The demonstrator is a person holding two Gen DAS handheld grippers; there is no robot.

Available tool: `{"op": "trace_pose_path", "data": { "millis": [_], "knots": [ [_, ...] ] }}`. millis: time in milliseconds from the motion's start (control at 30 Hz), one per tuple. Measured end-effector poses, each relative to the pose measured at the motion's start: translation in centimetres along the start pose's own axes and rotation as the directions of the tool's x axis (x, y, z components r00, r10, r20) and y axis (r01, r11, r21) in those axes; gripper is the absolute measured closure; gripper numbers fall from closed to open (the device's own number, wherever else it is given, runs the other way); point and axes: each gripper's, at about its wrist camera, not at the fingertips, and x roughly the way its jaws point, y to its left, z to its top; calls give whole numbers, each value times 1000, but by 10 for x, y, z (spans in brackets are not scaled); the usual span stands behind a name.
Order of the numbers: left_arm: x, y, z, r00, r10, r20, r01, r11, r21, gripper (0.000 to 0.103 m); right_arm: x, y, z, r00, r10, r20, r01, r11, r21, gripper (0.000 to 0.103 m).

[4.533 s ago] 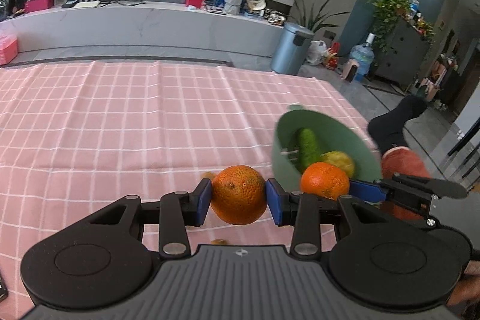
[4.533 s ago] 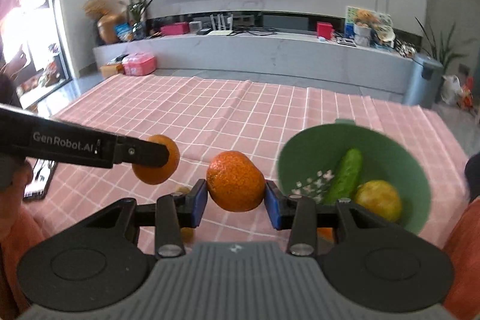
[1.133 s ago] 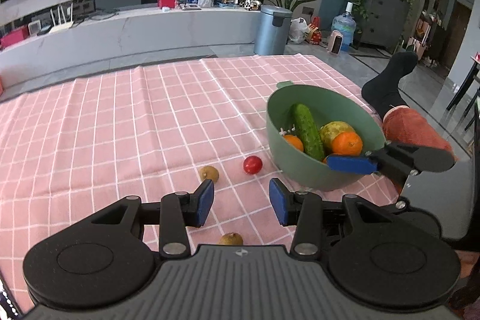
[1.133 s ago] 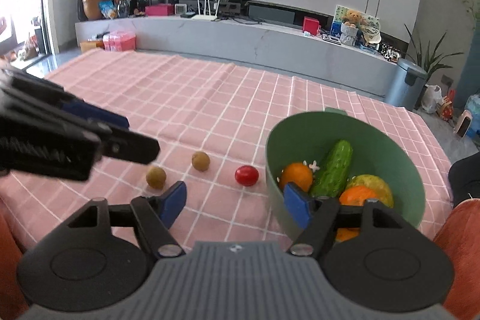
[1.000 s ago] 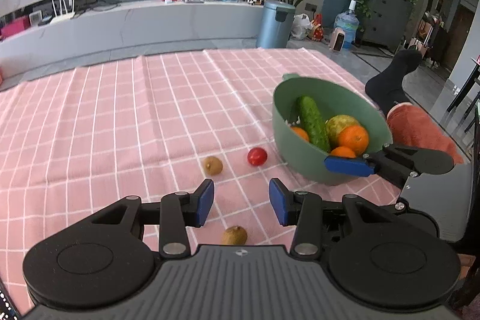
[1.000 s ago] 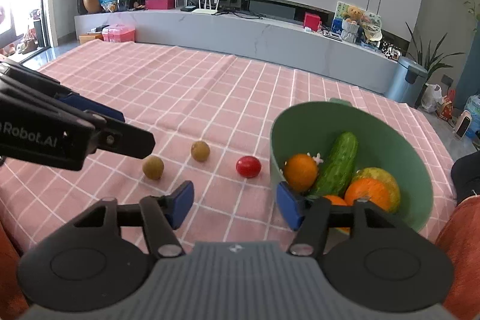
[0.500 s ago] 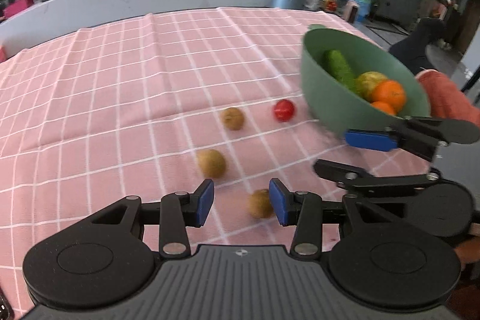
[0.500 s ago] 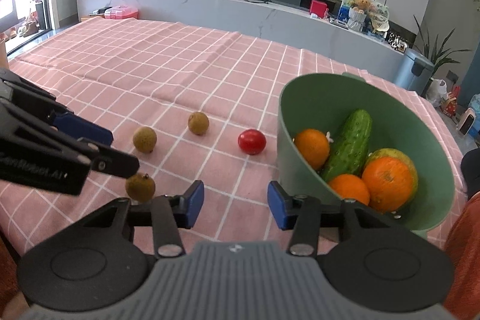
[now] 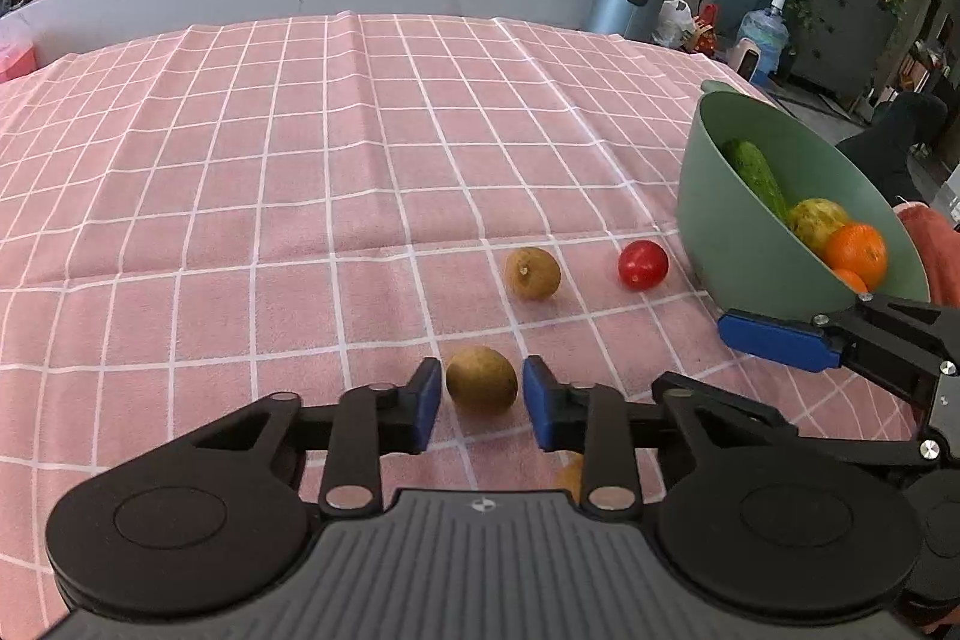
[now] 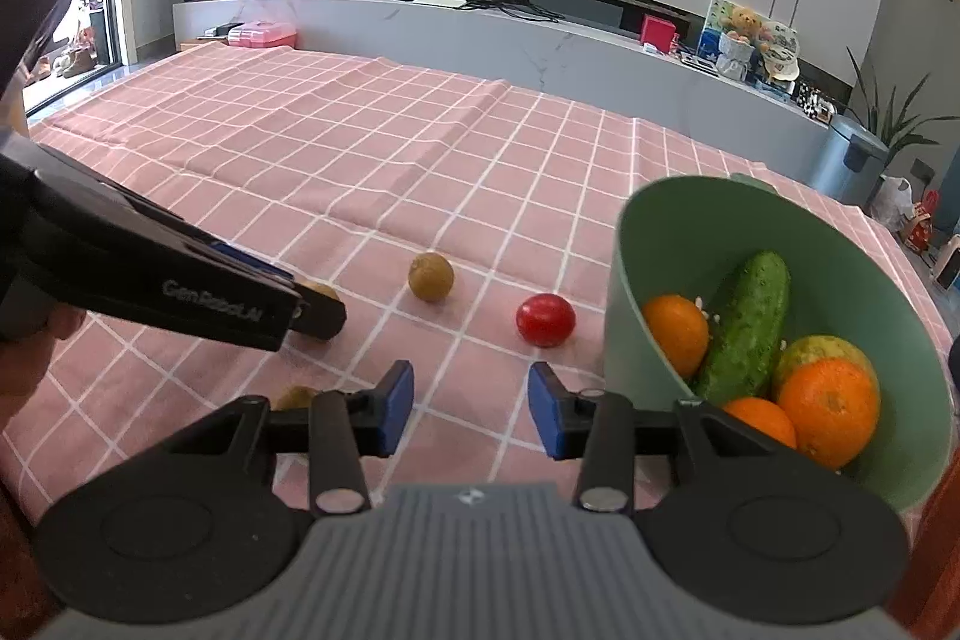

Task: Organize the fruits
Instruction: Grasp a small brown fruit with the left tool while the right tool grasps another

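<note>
The small round brown fruit with a dull, slightly rough skin (image 9: 481, 387) lies on the counter's pink checked cloth (image 9: 300, 172), right between the blue pads of my left hand-held gripper (image 9: 481, 403). Its jaws are closing on the fruit; a thin gap shows on either side of it, so I judge the pads are not pressing yet. This is the pick-up step. Next I need to finish the squeeze gently, since a fruit this round could roll or pop out, then lift it and carry it to the bowl.

A second brown fruit of the same kind (image 9: 532, 273) sits a little further out, and a glossy red cherry tomato (image 9: 643, 265) lies beside it, near the bowl's foot. A third brown fruit (image 10: 294, 396) peeks out beside the left finger of my right hand-held gripper (image 10: 471, 409). The right jaws are closing too, with only bare cloth between them, so that hand has nothing.

The pale green plastic bowl (image 10: 672, 226) stands at the right of the cloth and already has oranges (image 10: 831, 412), a bumpy green cucumber (image 10: 747, 319) and a yellow-green fruit (image 10: 822, 346) inside.

By my reckoning, four small pieces are left to collect.
</note>
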Motion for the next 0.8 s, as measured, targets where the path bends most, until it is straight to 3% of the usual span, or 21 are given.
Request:
{"op": "trace_pose_path", "data": {
  "millis": [67,533,800],
  "knots": [
    [1,0,0,1000,-11,6,11,1000,3,74,3,1,2,1000,5,2,-5,1000,-7,67],
    [-9,21,4,997,-1,77,6,998,-67,75,45,18,30,1000,21,12,-19,989,-150,68],
    [-5,28,5,997,-11,75,18,995,-94,75,65,21,38,999,39,-16,-42,985,-168,74]
  ]
}}
